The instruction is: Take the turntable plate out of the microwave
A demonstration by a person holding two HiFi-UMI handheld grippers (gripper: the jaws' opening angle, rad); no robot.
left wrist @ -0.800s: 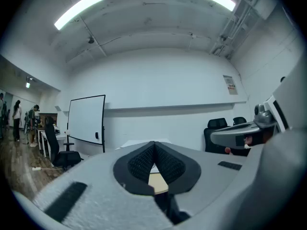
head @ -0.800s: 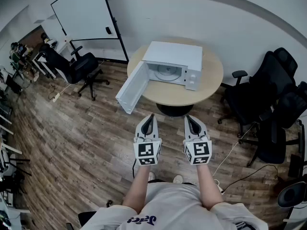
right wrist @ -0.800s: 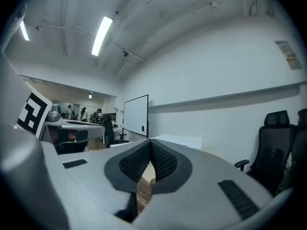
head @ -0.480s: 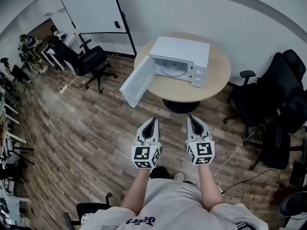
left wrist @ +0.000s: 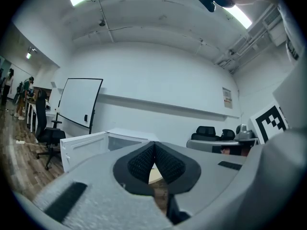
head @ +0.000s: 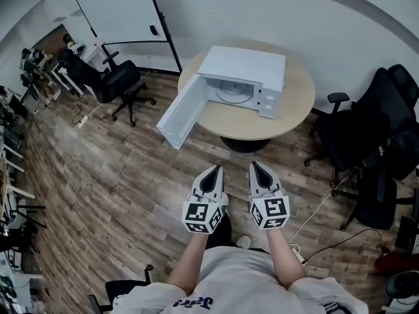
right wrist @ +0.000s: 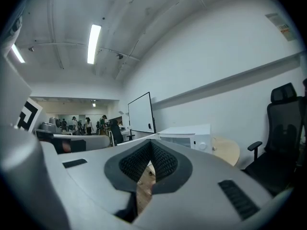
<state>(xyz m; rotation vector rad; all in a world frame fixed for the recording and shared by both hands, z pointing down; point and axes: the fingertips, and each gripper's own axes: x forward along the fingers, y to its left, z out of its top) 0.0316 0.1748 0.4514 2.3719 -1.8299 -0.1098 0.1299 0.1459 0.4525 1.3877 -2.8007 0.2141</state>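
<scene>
brings left gripper [head: 213, 175] and right gripper [head: 256, 172] closer side by side than a moment ago, both sets of jaws pressed fully together on nothing, aimed level toward the microwave [head: 252, 67]. finds the turntable plate [head: 234, 91] untouched inside the cavity, door [head: 183, 116] swung wide, on the round table [head: 262, 129] well ahead. means, probably, an approach and an opening of jaws before any lift.

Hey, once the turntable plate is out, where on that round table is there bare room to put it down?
Bare tabletop runs along the near rim in front of the microwave, and a smaller patch lies to its right. The left is crowded: the open door juts out past the table's edge.
</scene>
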